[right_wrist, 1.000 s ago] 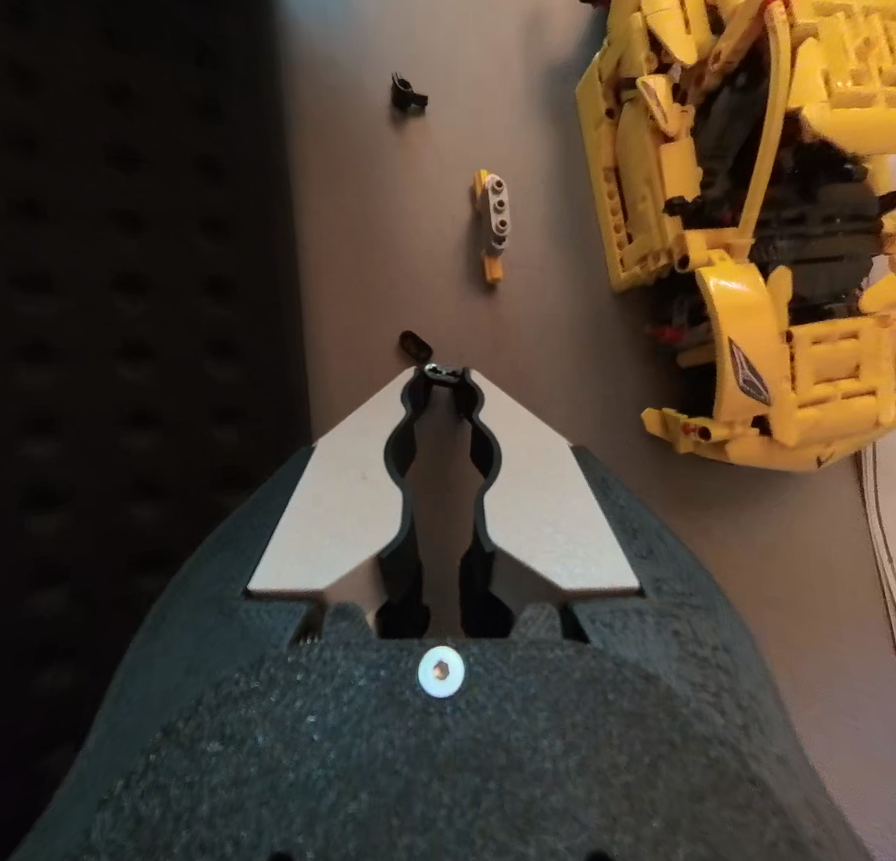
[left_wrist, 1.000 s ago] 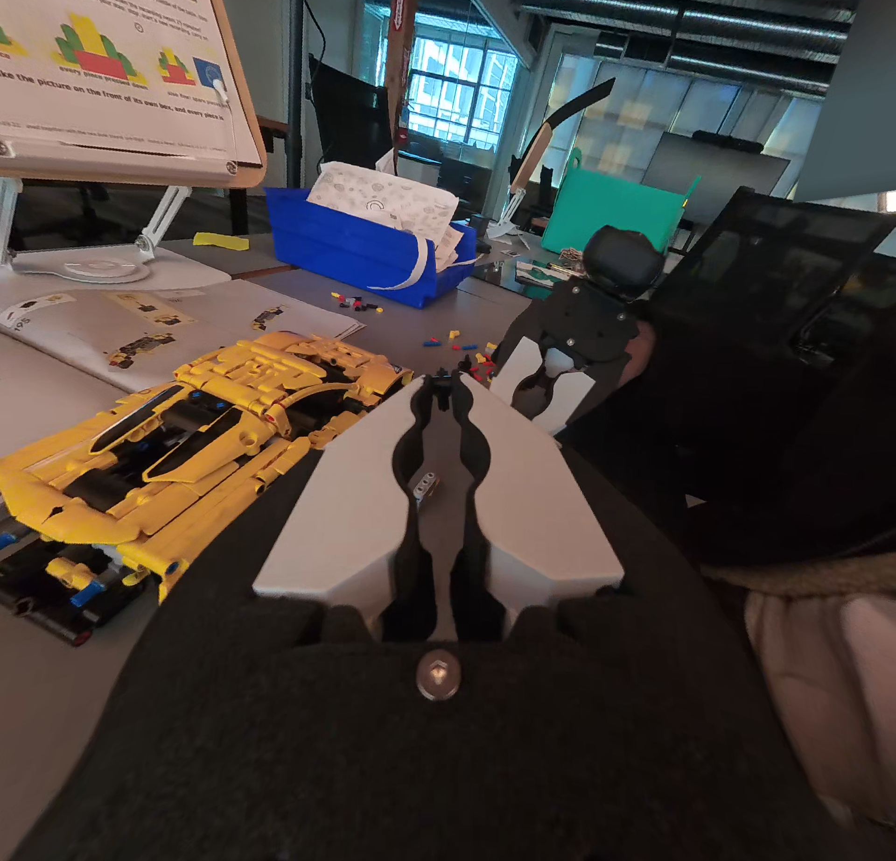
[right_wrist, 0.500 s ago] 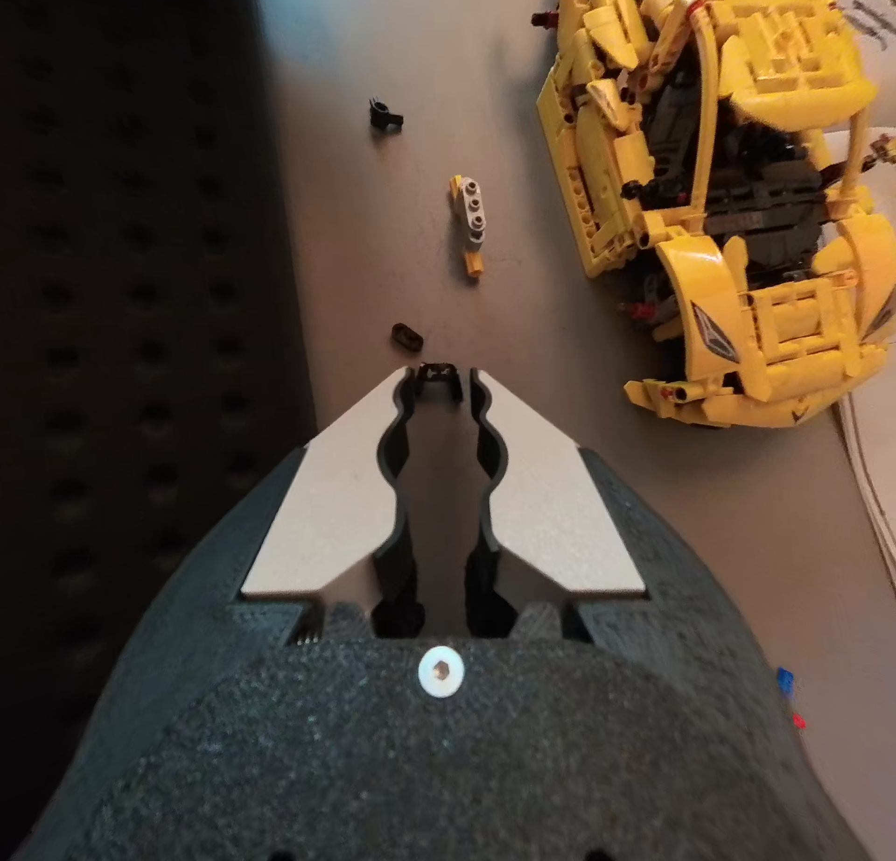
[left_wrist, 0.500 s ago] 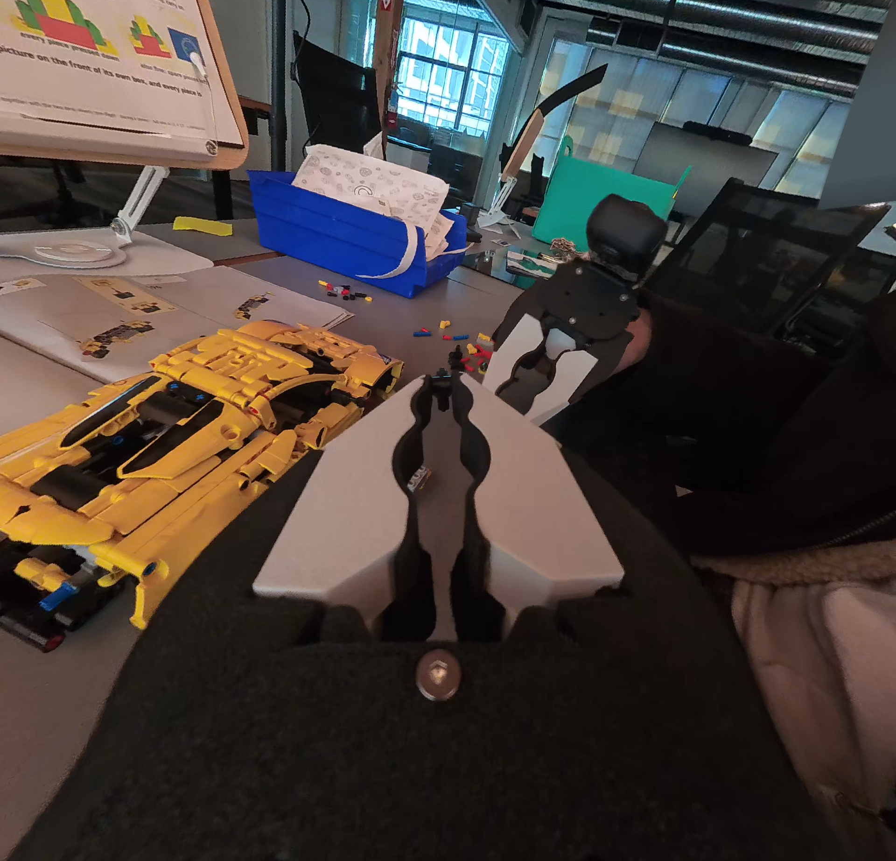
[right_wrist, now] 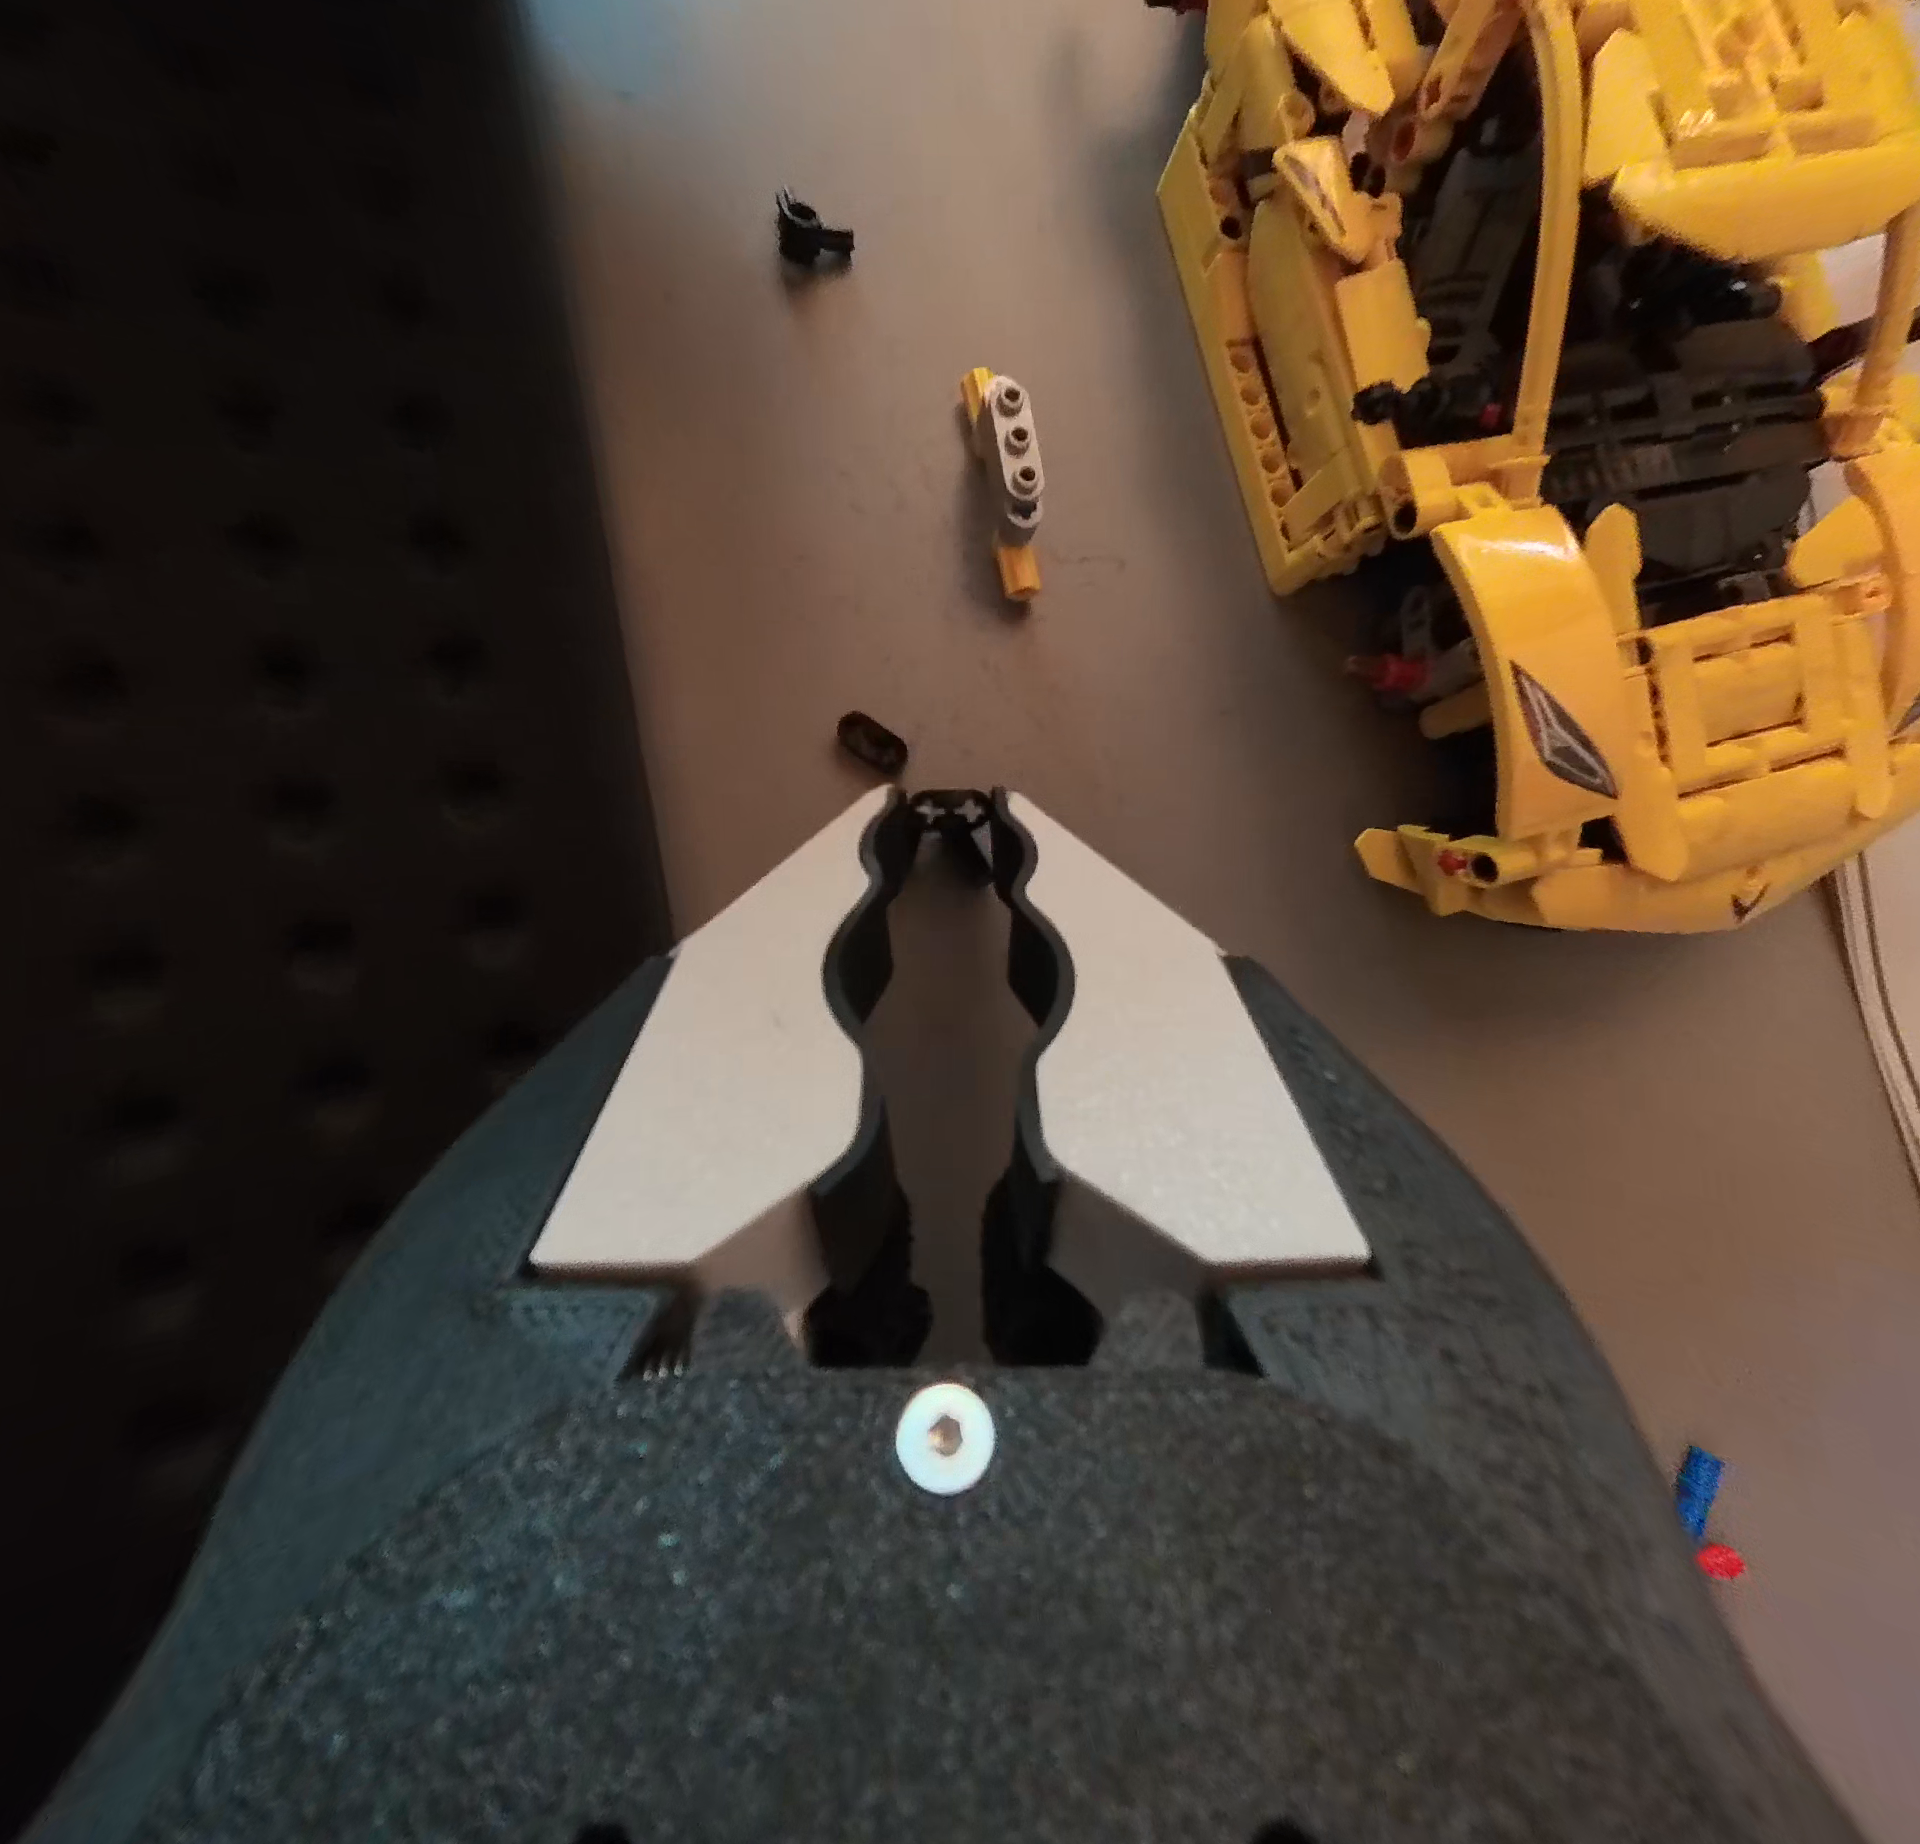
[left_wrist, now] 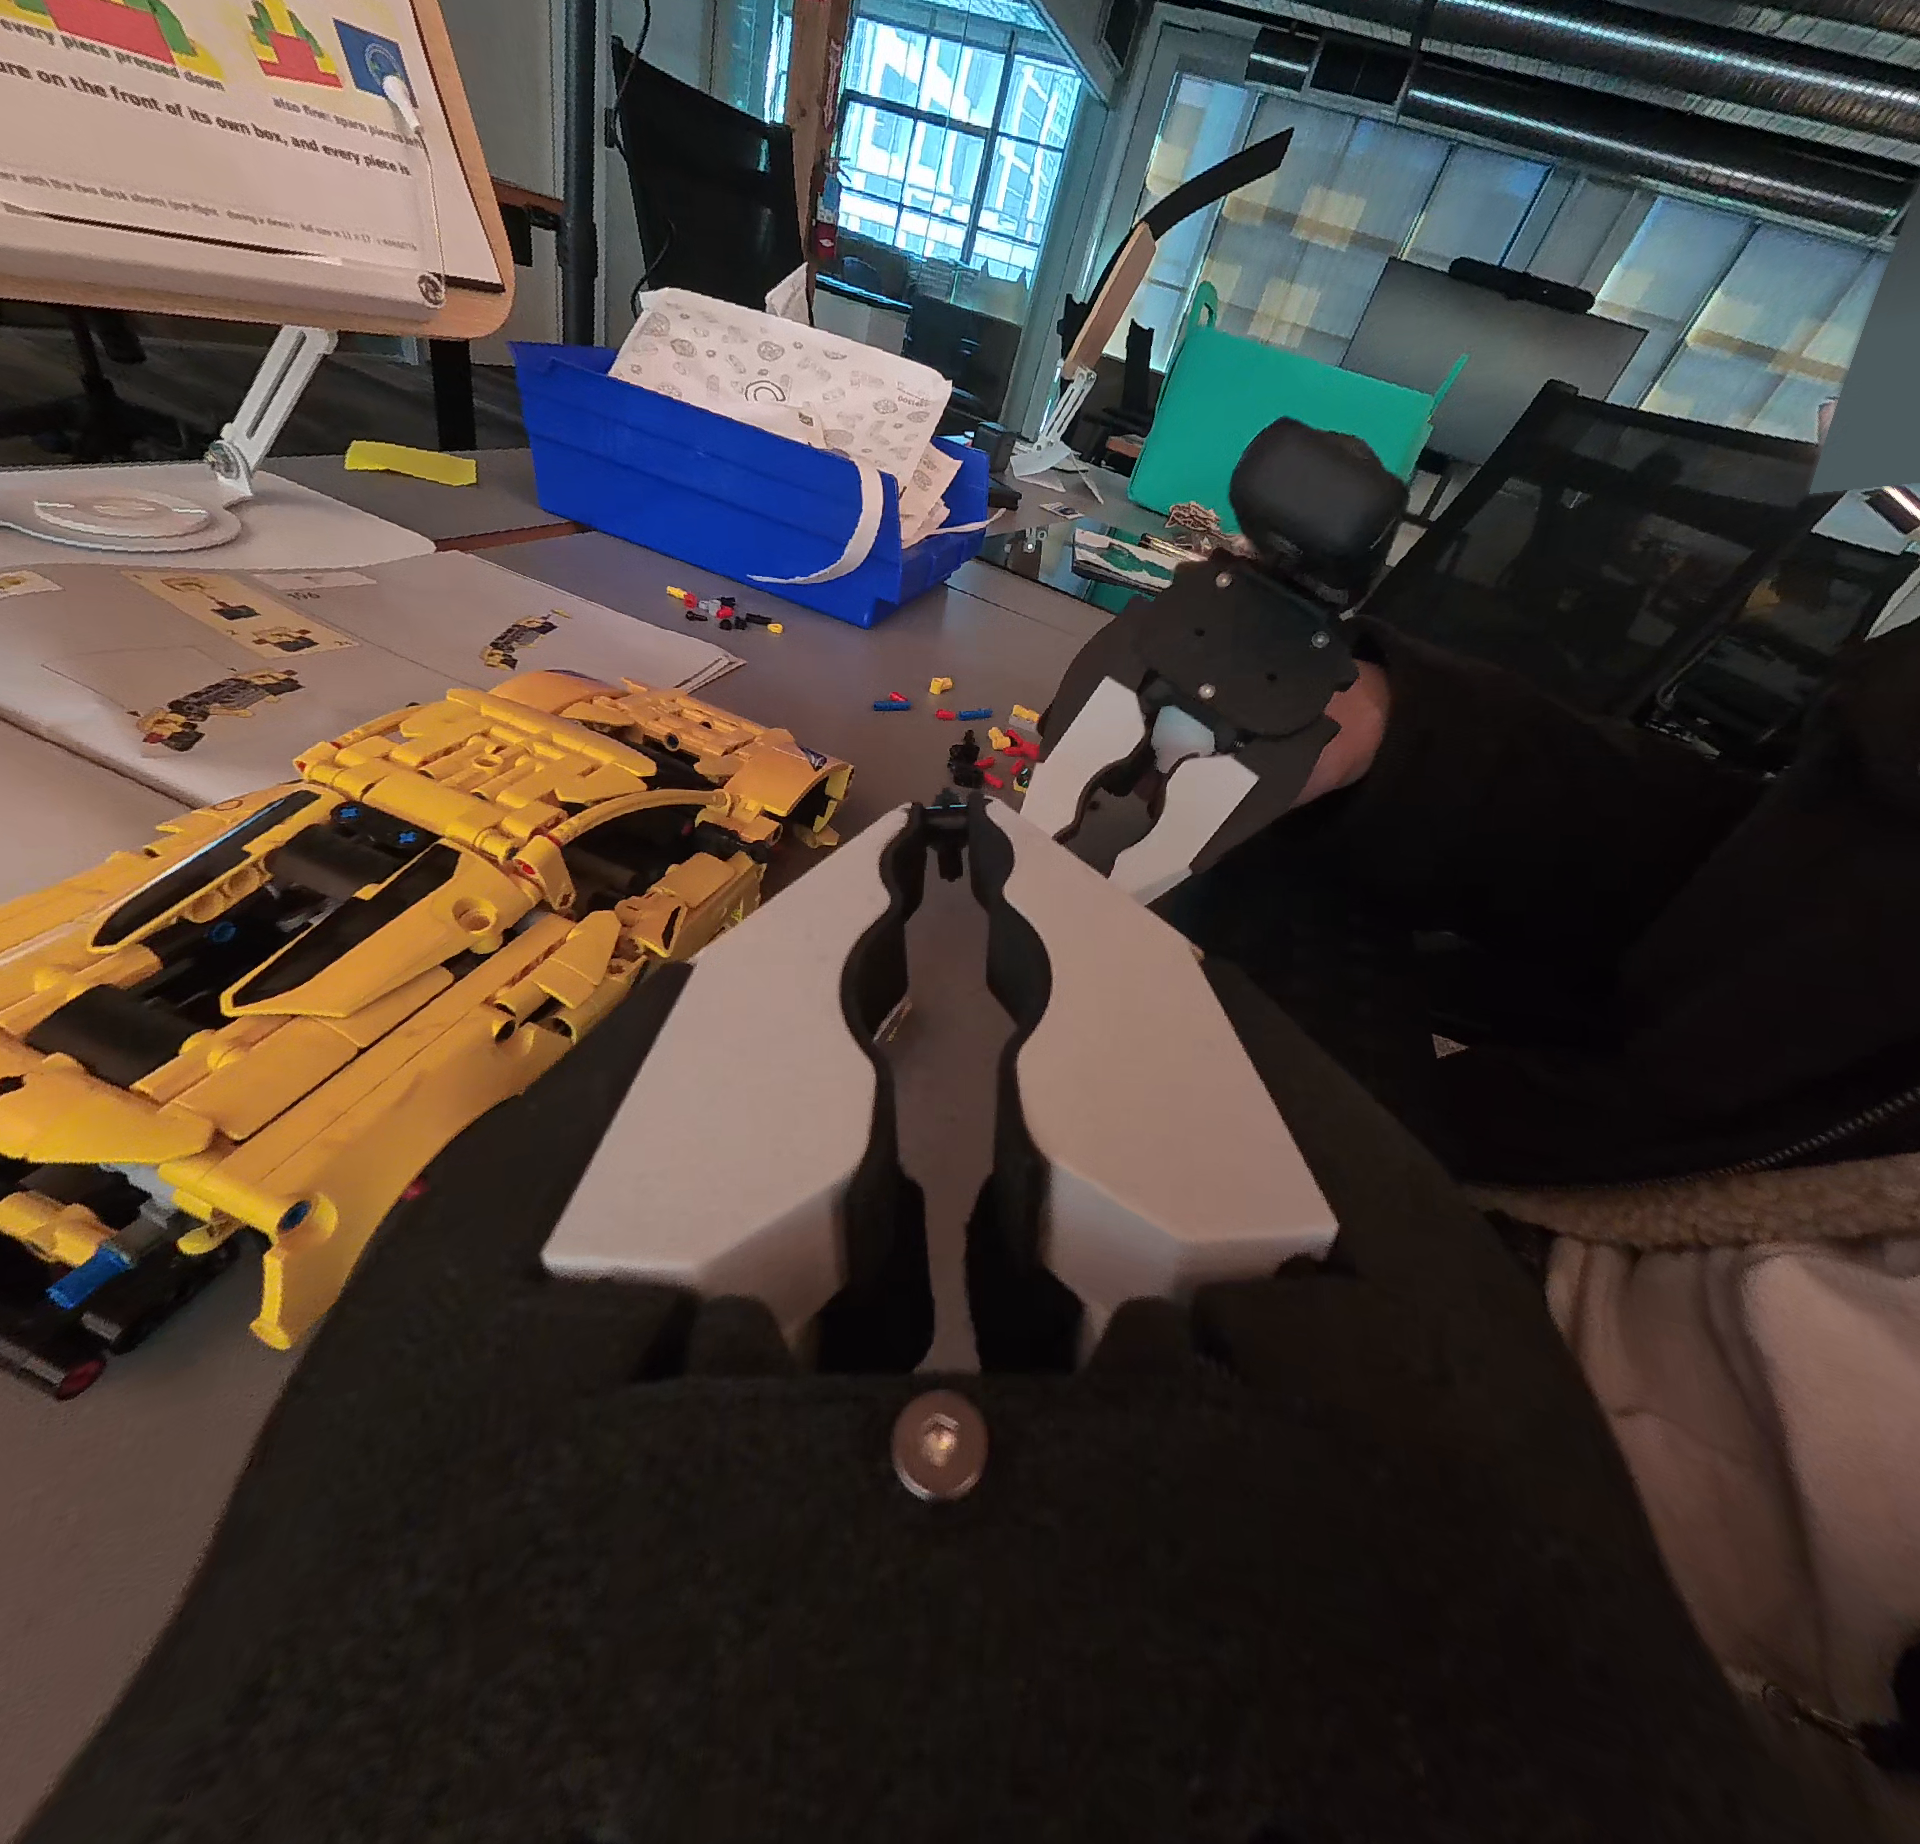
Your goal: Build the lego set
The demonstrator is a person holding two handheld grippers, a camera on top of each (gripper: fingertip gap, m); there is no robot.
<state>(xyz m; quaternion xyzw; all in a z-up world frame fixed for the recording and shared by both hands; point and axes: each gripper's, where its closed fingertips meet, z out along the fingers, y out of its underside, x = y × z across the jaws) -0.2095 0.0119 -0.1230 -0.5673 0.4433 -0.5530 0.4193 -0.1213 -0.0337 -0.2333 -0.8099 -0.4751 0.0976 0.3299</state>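
The right gripper [right_wrist: 948, 807] has its jaws clamped on a small black connector piece [right_wrist: 951, 820] at frame centre, above the grey table [right_wrist: 1039, 132]; the left gripper [left_wrist: 945, 820] likewise pinches a tiny black piece [left_wrist: 948, 830]; the yellow lego car [right_wrist: 1558, 392] sits upper right, its nose toward the lower right; a grey-and-yellow pin assembly [right_wrist: 1013, 475] lies just beside it.

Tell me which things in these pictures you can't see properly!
- Yellow lego car: its rear is cut off by the left edge of the left wrist view; the right edge of the right wrist view crops one side.
- Small black piece in the right gripper: too small and dark to name its type.
- Loose coloured pieces: too small in the left wrist view to identify.
- Blue bin: its contents are hidden under patterned paper.
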